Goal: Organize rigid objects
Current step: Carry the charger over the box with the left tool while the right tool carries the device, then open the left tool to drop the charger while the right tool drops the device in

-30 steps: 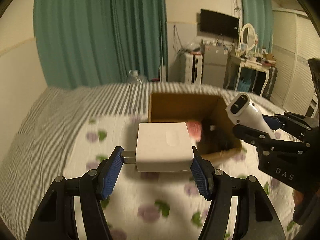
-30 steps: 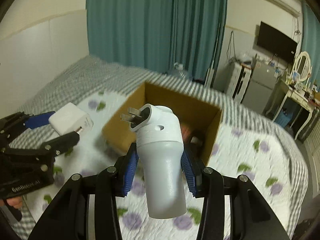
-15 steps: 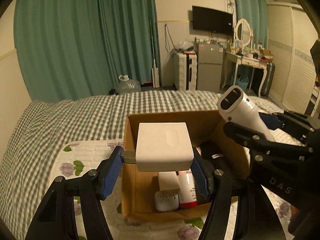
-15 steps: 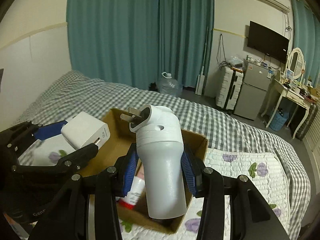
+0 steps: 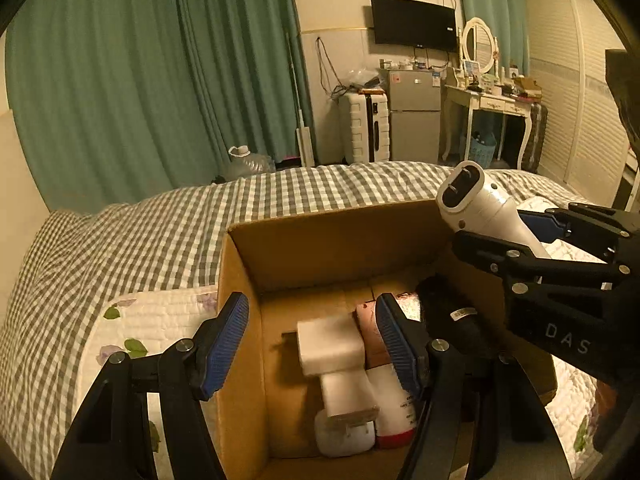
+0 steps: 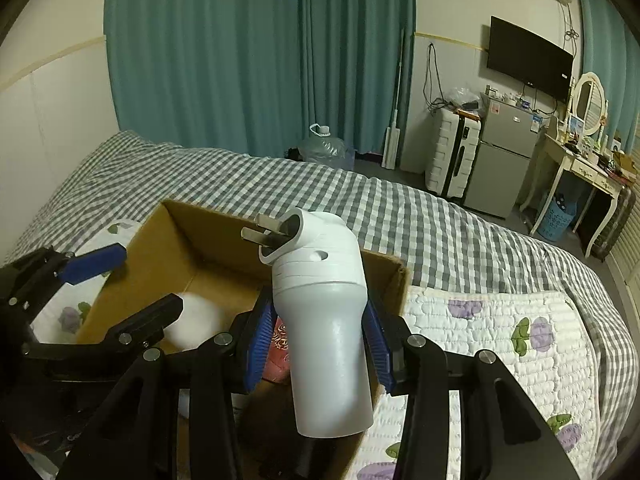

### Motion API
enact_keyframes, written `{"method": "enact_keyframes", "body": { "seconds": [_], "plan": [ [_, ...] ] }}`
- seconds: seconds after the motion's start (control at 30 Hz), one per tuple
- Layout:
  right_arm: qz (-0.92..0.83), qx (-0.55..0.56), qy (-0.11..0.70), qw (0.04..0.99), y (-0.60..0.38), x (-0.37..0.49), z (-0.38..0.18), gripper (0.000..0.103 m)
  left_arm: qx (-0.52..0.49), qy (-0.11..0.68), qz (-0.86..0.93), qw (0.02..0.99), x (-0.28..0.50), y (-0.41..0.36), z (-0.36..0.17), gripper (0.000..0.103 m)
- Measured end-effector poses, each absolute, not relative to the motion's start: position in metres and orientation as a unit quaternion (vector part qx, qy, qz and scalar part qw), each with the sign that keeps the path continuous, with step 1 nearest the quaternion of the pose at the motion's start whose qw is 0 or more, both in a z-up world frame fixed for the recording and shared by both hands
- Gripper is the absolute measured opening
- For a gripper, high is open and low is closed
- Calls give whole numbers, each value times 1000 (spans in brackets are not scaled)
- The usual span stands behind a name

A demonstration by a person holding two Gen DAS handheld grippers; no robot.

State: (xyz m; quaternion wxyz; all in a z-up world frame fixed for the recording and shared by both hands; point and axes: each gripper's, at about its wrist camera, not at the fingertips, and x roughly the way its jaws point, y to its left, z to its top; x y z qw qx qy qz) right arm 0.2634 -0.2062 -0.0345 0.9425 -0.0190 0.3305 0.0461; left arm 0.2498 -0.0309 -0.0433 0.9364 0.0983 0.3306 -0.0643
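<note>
The right gripper (image 6: 316, 344) is squeezing the round white plug (image 6: 320, 320) around its fat middle, and that looks like the best place to hold it, because the plug seems hard, light and a bit slippery, with two metal pins sticking out at the top. The left gripper (image 5: 312, 340) is hanging wide open with nothing in it, and just under it the square white charger (image 5: 330, 346) is dropping or lying blurry inside the cardboard box (image 5: 320, 236) on the bed (image 5: 160, 228), beside a pink and white tube (image 5: 390, 408).
</note>
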Motion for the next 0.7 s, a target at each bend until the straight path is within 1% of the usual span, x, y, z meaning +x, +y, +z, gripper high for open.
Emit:
{"method": "enact_keyframes", "body": {
  "seconds": [0.4, 0.43, 0.47, 0.5, 0.53, 0.7],
  "plan": [
    [50, 4, 348, 936, -200, 281, -42, 44, 72, 347, -45, 934, 247, -14, -39, 69],
    [49, 8, 348, 936, -200, 281, -42, 46, 71, 348, -43, 934, 245, -13, -38, 69],
    [46, 10, 345, 937, -201, 280, -41, 57, 69, 348, -42, 934, 243, -13, -38, 69],
    [39, 11, 339, 940, -202, 277, -38, 66, 66, 349, -36, 934, 240, -13, -37, 69],
    [34, 10, 333, 942, -204, 272, -35, 70, 59, 347, -26, 936, 237, -12, -34, 69],
    [5, -7, 316, 949, -213, 245, -19, 70, 41, 348, -29, 936, 223, -11, -24, 69]
  ]
}}
